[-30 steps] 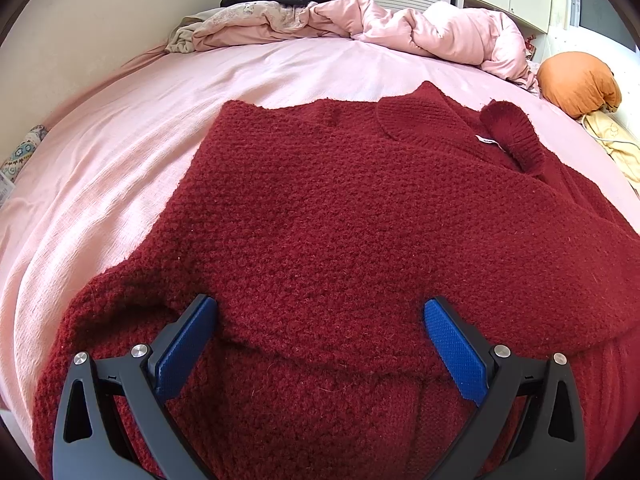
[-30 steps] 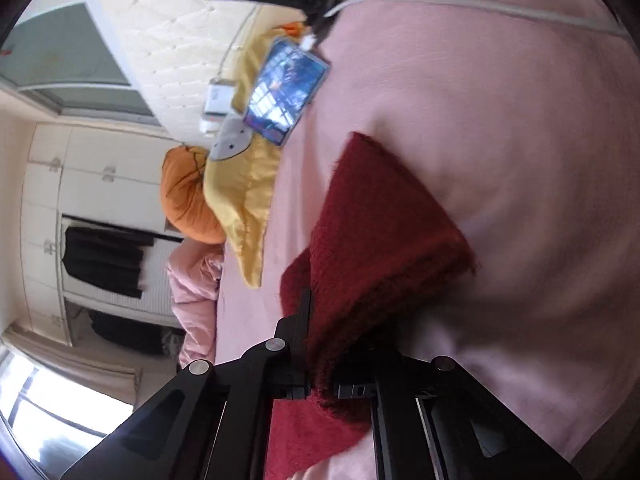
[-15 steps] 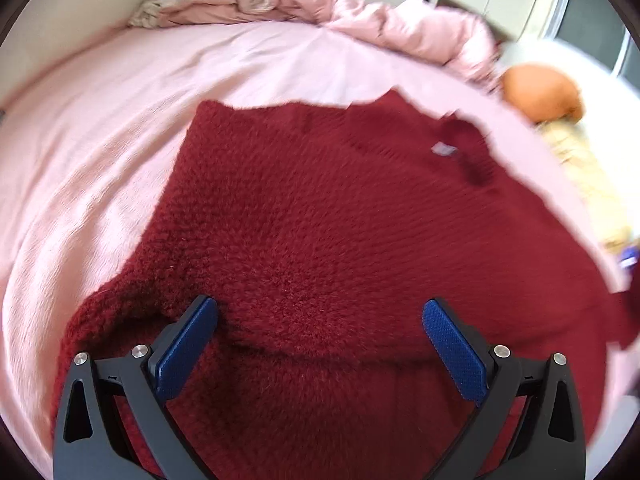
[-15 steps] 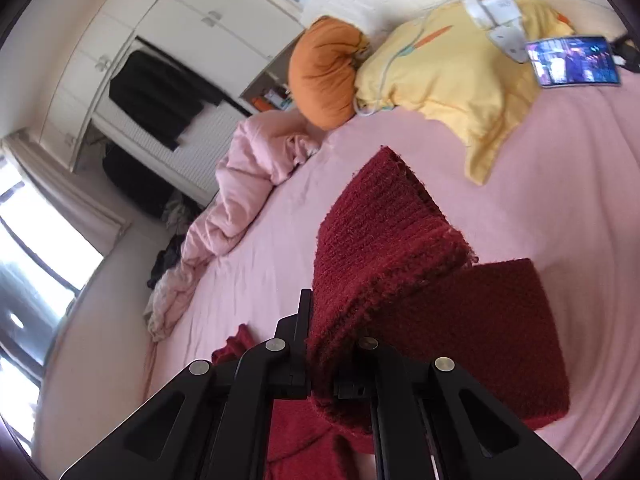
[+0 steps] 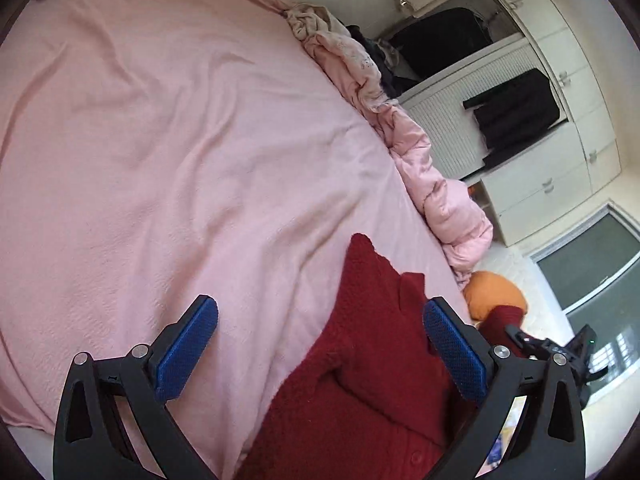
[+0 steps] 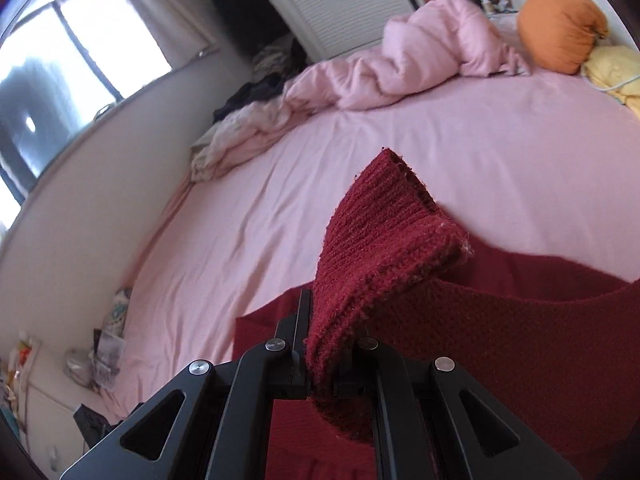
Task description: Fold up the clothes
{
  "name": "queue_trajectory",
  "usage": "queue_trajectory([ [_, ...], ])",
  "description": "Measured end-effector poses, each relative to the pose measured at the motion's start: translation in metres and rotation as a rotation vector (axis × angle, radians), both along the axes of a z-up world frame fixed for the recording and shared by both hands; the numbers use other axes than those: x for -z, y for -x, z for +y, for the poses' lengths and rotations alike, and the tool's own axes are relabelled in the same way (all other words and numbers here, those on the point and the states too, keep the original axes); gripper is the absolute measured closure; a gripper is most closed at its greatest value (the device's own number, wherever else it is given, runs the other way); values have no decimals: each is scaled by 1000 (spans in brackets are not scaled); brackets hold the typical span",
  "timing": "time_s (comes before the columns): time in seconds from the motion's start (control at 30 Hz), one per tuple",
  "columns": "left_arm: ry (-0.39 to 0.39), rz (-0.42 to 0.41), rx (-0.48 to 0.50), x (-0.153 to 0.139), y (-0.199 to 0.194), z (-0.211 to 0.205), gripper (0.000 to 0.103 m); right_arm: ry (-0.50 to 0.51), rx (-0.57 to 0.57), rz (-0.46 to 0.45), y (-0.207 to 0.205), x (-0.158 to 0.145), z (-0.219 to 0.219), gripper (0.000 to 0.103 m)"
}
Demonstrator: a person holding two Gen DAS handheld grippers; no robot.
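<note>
A dark red knitted sweater (image 5: pixel 360 384) lies on the pink bed sheet (image 5: pixel 180 160). My left gripper (image 5: pixel 320 344) is open and empty, its blue pads (image 5: pixel 188 348) spread wide above the sweater's edge and the sheet. My right gripper (image 6: pixel 328 360) is shut on the sweater's ribbed cuff (image 6: pixel 376 248) and holds the sleeve up over the sweater's body (image 6: pixel 520 340). The right gripper with the cuff also shows in the left wrist view (image 5: pixel 532 344) at the right.
A bunched pink duvet (image 6: pixel 420 60) lies along the bed's far side, with an orange cushion (image 6: pixel 560 28) and a yellow cloth (image 6: pixel 616 72) beside it. White wardrobes with dark clothes (image 5: pixel 516 112) stand behind. Clutter sits by the bed's left edge (image 6: pixel 100 360).
My left gripper has swung left, off the sweater's middle, and now faces mostly bare sheet. My right gripper has carried the cuff up and over the sweater's body.
</note>
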State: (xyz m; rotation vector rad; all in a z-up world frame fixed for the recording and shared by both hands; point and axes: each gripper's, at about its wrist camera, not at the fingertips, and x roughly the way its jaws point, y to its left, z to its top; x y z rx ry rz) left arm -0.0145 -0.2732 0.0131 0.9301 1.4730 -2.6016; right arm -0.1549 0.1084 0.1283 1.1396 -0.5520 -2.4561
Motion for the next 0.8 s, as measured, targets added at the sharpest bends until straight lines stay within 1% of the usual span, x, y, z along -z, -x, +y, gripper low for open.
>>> queue_trajectory([
  [0.07,-6,-4,17,2,1,-1,0,-39,-64,-39,3,23,-46,98],
  [0.13,-14,14,28,0,2,-2,0,-99,-120,-76,0,46,-85,98],
  [0.23,-45,34,34,-2,0,-4,0,-185,-148,-141,-4,85,-124,98],
  [0.3,-69,36,38,0,-1,-6,0,-273,-140,-193,-1,112,-138,97],
  [0.37,-86,37,38,1,-1,-8,0,-422,-187,-218,-2,133,-158,97],
  [0.43,-102,45,33,2,-4,-10,0,-591,-234,-131,-11,130,-177,96],
  [0.5,-112,53,22,2,-6,-12,0,-771,-296,-85,-19,130,-198,93],
  [0.57,-115,56,9,2,-9,-15,0,-957,-371,-19,-29,133,-220,82],
  [0.6,-112,55,1,2,-10,-16,0,-1029,-407,18,-35,134,-228,79],
  [0.63,-109,54,-4,1,-11,-16,0,-1031,-435,48,-40,131,-231,71],
  [0.67,-106,56,-5,1,-10,-16,0,-1018,-463,76,-46,126,-232,57],
  [0.7,-106,57,-5,1,-10,-16,0,-916,-485,90,-50,114,-227,50],
  [0.77,-104,57,-7,1,-9,-15,0,-605,-501,108,-53,81,-206,23],
  [0.8,-103,57,-7,1,-9,-15,0,-461,-471,111,-52,66,-187,18],
])
